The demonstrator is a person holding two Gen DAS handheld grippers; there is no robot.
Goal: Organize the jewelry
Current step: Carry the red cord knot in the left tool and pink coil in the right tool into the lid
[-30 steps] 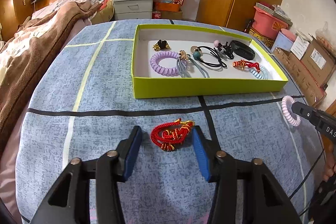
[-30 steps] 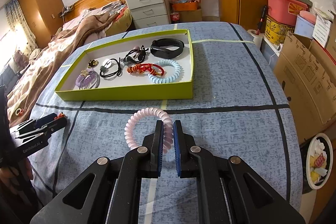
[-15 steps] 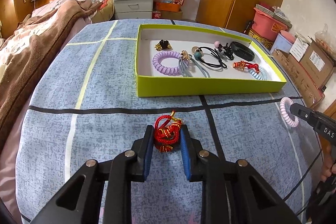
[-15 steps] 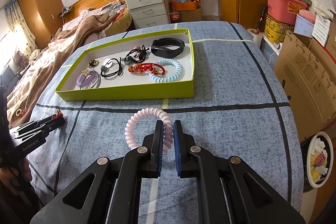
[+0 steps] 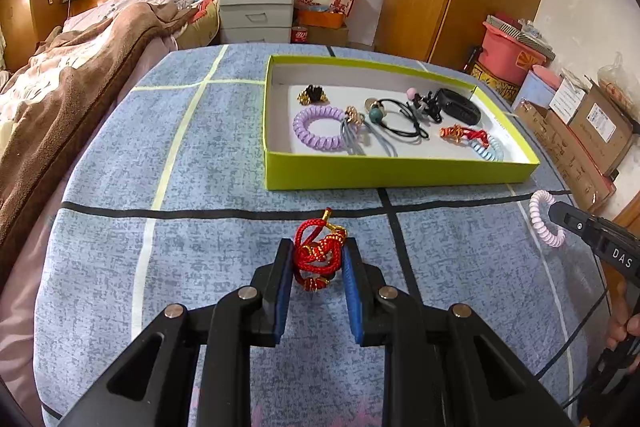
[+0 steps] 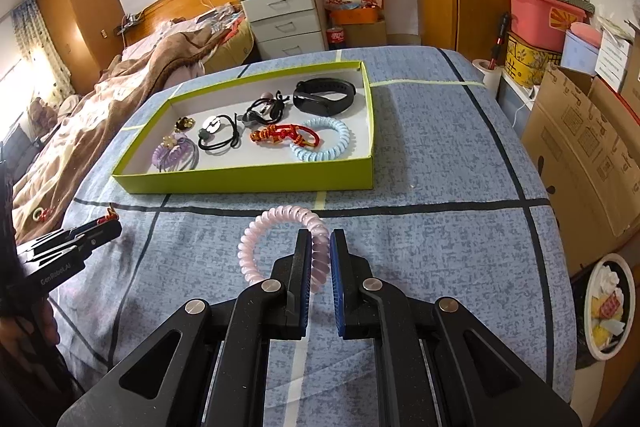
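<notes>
The left gripper (image 5: 316,261) is squeezing a red cord bracelet (image 5: 318,255) with gold beads. Its jaws have just been closing, and the bracelet is bunched up between the blue pads (image 5: 285,291). The bracelet is sitting just above the blue bedspread (image 5: 200,247), near the black stripe.

The right gripper (image 6: 320,259) is pinching a pink coil hair tie (image 6: 280,239). Its jaws are almost shut on one side of the ring. Most of the ring is sticking out toward 10 o'clock from the fingers.

The green box (image 5: 400,173) is lying at about 12 o'clock from both grippers, a little way off across the bed. Inside it are a purple coil tie (image 5: 318,129), a black elastic tie (image 6: 220,137), another red cord bracelet (image 6: 284,135), a light blue coil tie (image 6: 324,143) and a black wristband (image 6: 324,95).

The step in hand looks like carrying both things to the box. To do it well, the person should be keeping both squeezes firm, because the cord is soft and could slip. Each thing needs lifting higher than the box wall, so it is not bumping the rim. Going one hand at a time may help, so the grippers are not knocking each other. There is bare white floor near the front left corner of the box and more by the far wall. Letting go should wait until the thing is low inside the box.
</notes>
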